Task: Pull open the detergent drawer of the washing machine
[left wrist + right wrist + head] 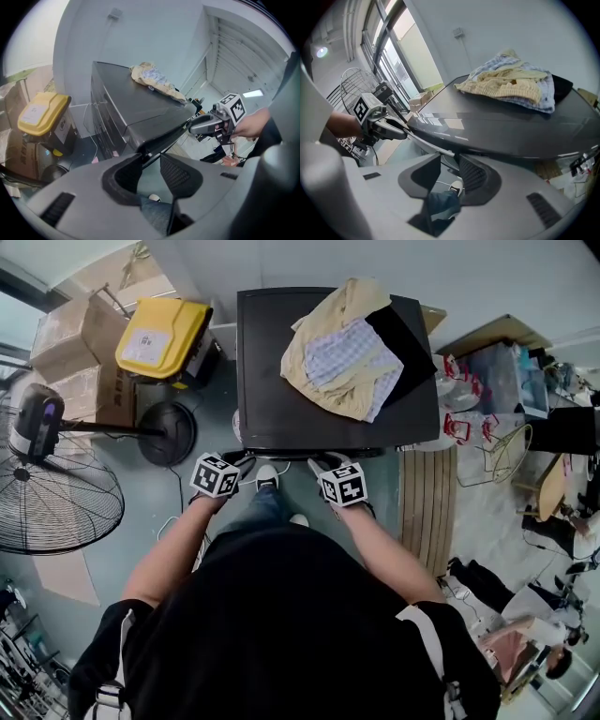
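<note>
you're hovering left claw (150,158) and right claw (449,159) open at the dark grey washing machine (272,381); grab deep, pulling straight.

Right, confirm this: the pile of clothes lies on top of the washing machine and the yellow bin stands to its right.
Not quite: the yellow bin stands to its left, as the head view shows. The pile of clothes does lie on top of the washing machine.
</note>
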The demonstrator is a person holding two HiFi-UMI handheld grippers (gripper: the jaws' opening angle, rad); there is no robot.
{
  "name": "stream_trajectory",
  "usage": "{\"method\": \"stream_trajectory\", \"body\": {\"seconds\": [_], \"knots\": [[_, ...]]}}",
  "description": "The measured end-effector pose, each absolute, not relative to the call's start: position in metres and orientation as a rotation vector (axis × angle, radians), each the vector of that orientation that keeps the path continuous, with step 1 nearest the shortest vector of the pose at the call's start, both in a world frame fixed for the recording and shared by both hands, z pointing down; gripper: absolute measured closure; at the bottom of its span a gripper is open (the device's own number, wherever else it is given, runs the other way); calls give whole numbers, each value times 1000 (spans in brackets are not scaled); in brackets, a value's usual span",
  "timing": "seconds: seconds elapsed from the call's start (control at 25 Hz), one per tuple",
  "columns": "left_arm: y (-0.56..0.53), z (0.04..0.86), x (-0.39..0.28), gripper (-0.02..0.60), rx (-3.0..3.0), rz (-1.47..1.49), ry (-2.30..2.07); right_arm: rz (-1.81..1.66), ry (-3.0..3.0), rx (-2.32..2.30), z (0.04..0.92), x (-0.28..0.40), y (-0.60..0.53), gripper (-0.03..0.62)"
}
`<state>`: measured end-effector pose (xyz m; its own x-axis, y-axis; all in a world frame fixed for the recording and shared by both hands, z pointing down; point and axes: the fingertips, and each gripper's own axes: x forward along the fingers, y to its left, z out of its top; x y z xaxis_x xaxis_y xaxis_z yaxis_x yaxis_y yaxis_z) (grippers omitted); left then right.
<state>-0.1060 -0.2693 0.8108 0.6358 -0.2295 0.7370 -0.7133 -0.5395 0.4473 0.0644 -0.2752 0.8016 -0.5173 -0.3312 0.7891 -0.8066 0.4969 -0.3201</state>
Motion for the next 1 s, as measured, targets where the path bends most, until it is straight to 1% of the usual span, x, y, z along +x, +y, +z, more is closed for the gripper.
{"method": "stream_trajectory", "body": {"seconds": [0.56, 1.0], "knots": [[-269, 810, -107, 476, 2156, 863, -735, 767, -2098, 844, 801, 63, -275, 500], [-253, 808, -106, 479, 2127, 827, -732, 835, -2101, 806, 801, 66, -259, 503]]}}
